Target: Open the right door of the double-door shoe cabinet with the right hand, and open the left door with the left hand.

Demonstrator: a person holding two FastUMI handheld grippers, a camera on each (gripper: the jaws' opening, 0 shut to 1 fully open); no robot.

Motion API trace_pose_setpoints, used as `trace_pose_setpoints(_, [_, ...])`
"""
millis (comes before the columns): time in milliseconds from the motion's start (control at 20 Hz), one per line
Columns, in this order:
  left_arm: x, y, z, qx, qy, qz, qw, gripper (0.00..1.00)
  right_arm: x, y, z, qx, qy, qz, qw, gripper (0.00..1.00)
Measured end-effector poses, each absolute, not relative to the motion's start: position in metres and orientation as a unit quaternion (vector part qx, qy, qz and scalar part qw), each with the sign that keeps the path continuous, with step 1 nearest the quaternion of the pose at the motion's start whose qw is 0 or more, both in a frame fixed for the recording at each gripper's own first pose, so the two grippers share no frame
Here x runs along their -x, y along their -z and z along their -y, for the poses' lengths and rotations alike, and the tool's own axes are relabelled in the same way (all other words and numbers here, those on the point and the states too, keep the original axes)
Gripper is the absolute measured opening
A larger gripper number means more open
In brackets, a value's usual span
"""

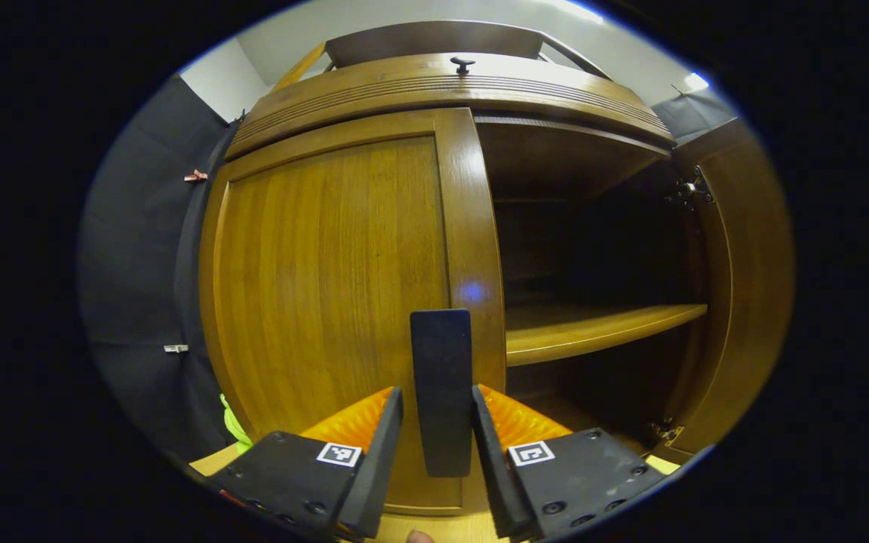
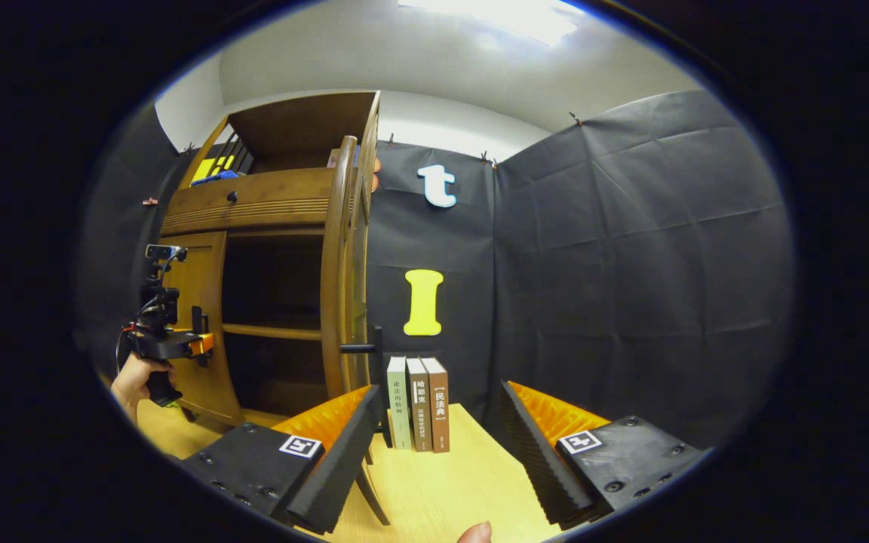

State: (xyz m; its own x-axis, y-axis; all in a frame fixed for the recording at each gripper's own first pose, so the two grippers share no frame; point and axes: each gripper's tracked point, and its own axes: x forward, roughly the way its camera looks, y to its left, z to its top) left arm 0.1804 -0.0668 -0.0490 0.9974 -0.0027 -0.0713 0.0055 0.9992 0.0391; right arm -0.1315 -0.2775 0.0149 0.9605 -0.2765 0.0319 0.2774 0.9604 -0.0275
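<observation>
The shoe cabinet point(image 1: 434, 83) stands on a pale wooden tabletop point(image 2: 434, 483) against the black cloth booth wall. Its right door point(image 1: 744, 279) is swung wide open, baring a dark interior with one shelf point(image 1: 593, 328) across it. In the right gripper view that same door point(image 2: 344, 279) appears edge-on, its handle point(image 2: 359, 348) sticking out sideways.

The left door point(image 1: 329, 302) is shut — flush with the cabinet front. Its long dark handle point(image 1: 442, 392) runs upright between the fingers of the left gripper point(image 1: 438, 445), which stand close on either side of it; whether both press on it cannot be told.

The right gripper point(image 2: 434, 445) is spread wide over the tabletop, apart from the cabinet, holding nothing. Beyond it three books point(image 2: 419, 403) stand upright just beside the open door's edge. Farther off, a hand point(image 2: 136, 381) holds the left gripper against the left door.
</observation>
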Motion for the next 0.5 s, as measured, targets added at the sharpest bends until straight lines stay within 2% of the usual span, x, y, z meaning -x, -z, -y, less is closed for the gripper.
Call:
trace_pose_setpoints(150, [-0.181,0.051,0.067,-0.019,0.003,-0.038,0.999,0.36,0.133,-0.017,0.268,0.008,0.132,0.015,0.991,0.98])
trace_pose_setpoints(300, [-0.176,0.052,0.066,-0.017,0.002,-0.048,0.999,0.32,0.134,-0.021,0.253,0.0,0.118,0.019,0.993,1.0])
trace_pose_setpoints(500, [-0.157,0.047,0.062,-0.007,0.007,-0.048,0.999,0.28,0.134,-0.023,0.238,0.006,0.105,0.021,0.994,0.98])
